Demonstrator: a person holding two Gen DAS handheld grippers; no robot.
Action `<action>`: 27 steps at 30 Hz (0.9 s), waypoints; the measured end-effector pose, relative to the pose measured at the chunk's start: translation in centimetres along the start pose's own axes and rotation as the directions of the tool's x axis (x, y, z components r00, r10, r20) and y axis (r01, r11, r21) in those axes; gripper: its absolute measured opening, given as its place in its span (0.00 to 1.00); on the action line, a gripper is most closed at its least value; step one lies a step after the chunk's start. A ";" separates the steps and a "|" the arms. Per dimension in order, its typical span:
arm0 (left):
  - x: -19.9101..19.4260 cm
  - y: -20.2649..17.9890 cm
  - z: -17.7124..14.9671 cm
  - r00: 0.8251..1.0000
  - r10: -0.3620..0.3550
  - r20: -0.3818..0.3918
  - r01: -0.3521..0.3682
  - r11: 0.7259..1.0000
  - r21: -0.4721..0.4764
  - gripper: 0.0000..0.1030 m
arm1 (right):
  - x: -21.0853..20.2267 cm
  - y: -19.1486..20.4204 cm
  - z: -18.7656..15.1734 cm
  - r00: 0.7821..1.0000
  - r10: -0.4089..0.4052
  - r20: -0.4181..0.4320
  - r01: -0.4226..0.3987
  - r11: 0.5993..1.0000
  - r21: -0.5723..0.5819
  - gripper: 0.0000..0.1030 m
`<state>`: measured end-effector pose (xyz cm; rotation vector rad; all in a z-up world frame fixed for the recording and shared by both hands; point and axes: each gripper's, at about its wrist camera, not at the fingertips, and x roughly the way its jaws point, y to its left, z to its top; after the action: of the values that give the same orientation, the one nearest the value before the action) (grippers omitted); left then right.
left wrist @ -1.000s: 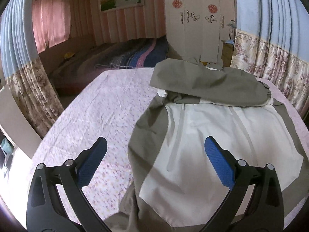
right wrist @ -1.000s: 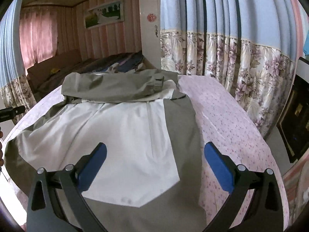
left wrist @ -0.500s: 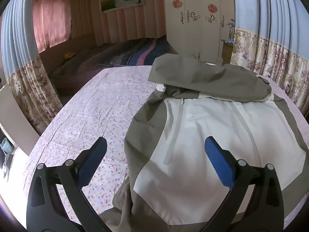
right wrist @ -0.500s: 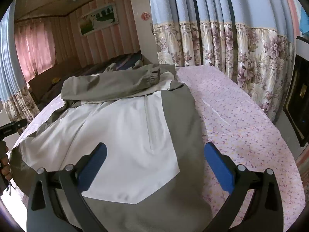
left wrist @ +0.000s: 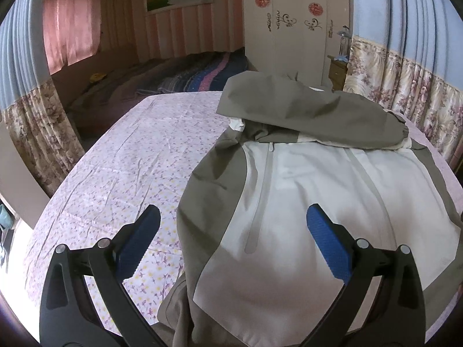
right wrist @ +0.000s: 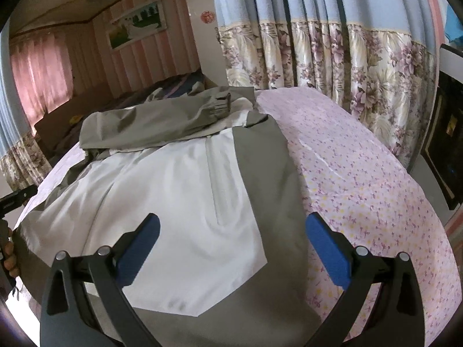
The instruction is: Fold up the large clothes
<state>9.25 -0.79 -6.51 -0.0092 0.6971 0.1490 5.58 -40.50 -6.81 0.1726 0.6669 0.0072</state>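
Note:
An olive and white jacket point(left wrist: 303, 196) point(right wrist: 179, 190) lies flat on a bed with a pink floral sheet point(left wrist: 130, 167) point(right wrist: 361, 179). One olive sleeve point(left wrist: 312, 115) point(right wrist: 156, 121) is folded across its far part, cuff toward the right. My left gripper point(left wrist: 233, 238) hovers open above the jacket's near left edge, nothing between its blue pads. My right gripper point(right wrist: 231, 240) is open too, above the jacket's near right part. The other gripper's black tip point(right wrist: 14, 199) and a hand show at the left edge of the right wrist view.
Flowered curtains point(right wrist: 361, 66) hang close along the bed's right side, and a dark cabinet point(right wrist: 442, 133) stands beyond them. A second bed with a striped blanket point(left wrist: 199, 72) and a white wardrobe point(left wrist: 289, 29) stand behind. Bare sheet lies left and right of the jacket.
Both grippers have drawn back and risen a little from the jacket, staying open. The jacket lies the same; more of the sheet shows on each side.

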 end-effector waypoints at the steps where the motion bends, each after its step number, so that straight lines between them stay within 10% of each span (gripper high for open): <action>1: 0.0 0.1 0.0 1.000 -0.001 0.000 0.001 1.000 0.000 0.97 | 0.1 0.0 0.0 1.000 -0.005 -0.001 0.005 1.000 0.002 0.98; 15: 0.9 5.2 -0.5 0.996 -0.077 -0.044 0.071 0.990 -0.122 0.97 | -0.6 1.4 0.0 0.987 -0.012 0.162 0.019 0.999 -0.038 0.98; 27: 0.6 6.2 -2.3 0.997 -0.070 -0.041 0.071 0.997 0.029 0.97 | -1.7 1.6 -0.4 0.989 -0.076 0.126 0.074 0.997 0.018 0.98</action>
<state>7.35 5.26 -8.43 -0.0076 0.7383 0.0704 4.11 -39.00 -5.83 0.1593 0.5469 -0.0797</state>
